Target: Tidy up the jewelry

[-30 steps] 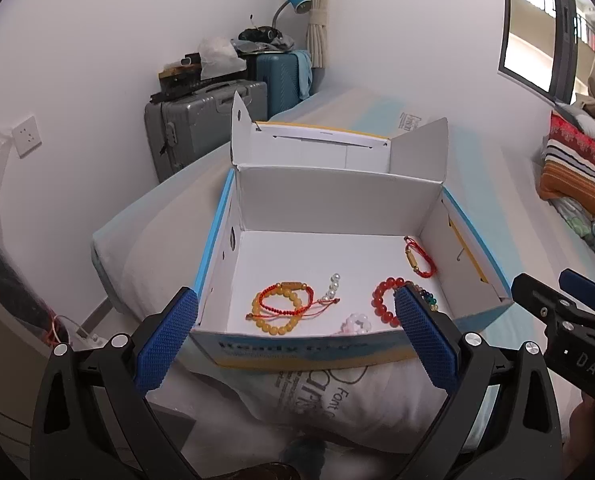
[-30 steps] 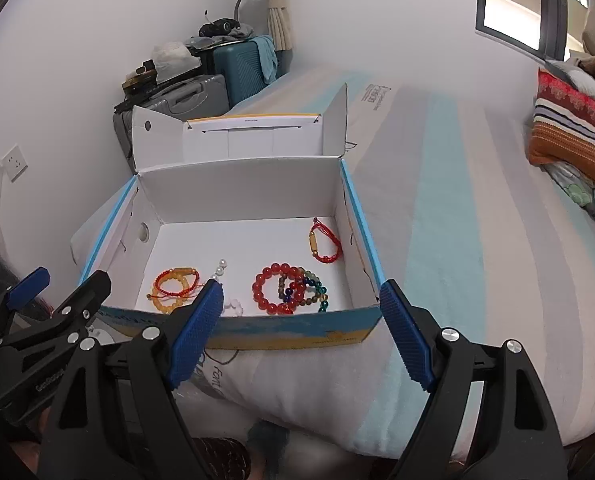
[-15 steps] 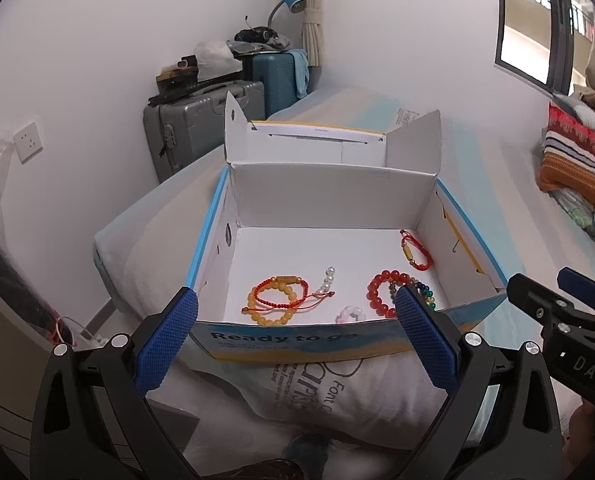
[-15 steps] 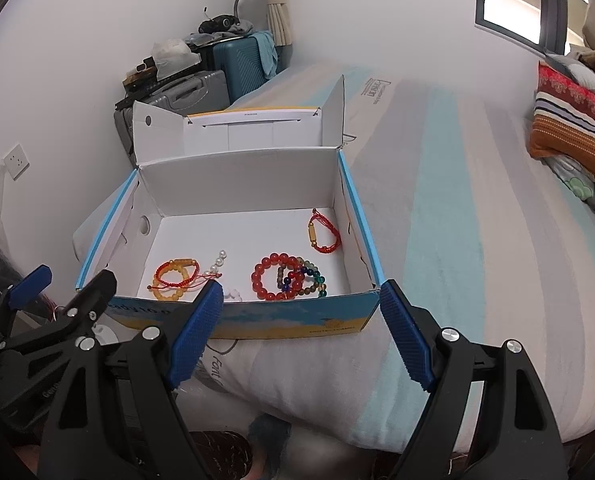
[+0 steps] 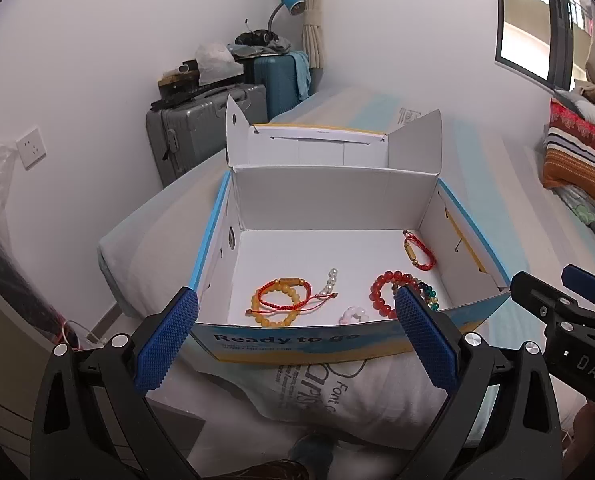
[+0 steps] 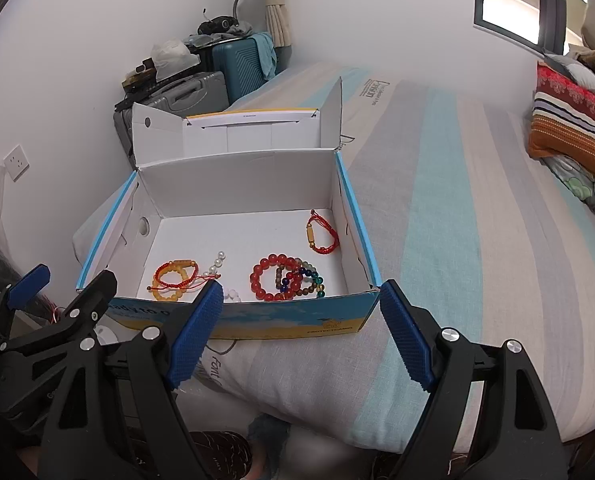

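Observation:
An open white cardboard box [image 5: 329,196] [image 6: 241,180] with blue edges sits on the bed. Inside lie a yellow bead bracelet with a red cord [image 5: 281,304] [image 6: 173,280], a short pearl string [image 5: 329,282] [image 6: 216,264], a pale pink bracelet [image 5: 353,314], a red bead bracelet [image 5: 383,290] [image 6: 267,276] with multicolour beads beside it [image 6: 307,278], and a red cord bracelet [image 5: 417,250] [image 6: 322,232] at the far right. My left gripper [image 5: 295,300] and right gripper [image 6: 299,292] are both open and empty, held in front of the box's near wall.
The box rests on a white pillow [image 5: 337,392] on a striped bed [image 6: 457,208]. Suitcases [image 5: 201,128] with clutter and a blue lamp [image 5: 289,4] stand by the far wall. Folded striped bedding [image 6: 569,136] lies at the right.
Both grippers have risen and tilted a little, so more of the box floor and the jewellery shows. Nothing in the box moved. Both stay open.

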Motion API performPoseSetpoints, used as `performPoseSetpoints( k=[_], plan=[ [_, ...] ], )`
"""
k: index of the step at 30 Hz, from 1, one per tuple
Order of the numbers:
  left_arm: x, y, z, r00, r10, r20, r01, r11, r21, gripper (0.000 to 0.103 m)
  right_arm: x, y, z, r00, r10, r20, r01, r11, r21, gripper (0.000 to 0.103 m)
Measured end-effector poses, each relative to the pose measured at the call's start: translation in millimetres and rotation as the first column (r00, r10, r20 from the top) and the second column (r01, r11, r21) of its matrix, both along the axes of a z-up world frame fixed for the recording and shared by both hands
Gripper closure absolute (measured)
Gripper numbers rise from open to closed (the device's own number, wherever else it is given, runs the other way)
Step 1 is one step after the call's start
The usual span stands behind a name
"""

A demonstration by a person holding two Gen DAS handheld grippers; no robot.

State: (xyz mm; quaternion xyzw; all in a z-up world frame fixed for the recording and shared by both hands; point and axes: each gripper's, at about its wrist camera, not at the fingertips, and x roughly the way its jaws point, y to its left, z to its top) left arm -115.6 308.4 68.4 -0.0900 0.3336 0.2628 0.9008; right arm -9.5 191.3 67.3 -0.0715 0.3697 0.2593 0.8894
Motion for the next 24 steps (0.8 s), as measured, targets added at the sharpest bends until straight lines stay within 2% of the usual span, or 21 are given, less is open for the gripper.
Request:
performPoseSetpoints(
  k=[24],
  plan=[
    [5.2, 7.8, -3.7, 1.0, 0.025, -0.01, -0.025, 0.999, -0.036, 0.006, 4.6, 0.5, -0.9, 1.0, 0.0, -0.008, 0.0, 1.0, -0.01, 0.026]
  ],
)
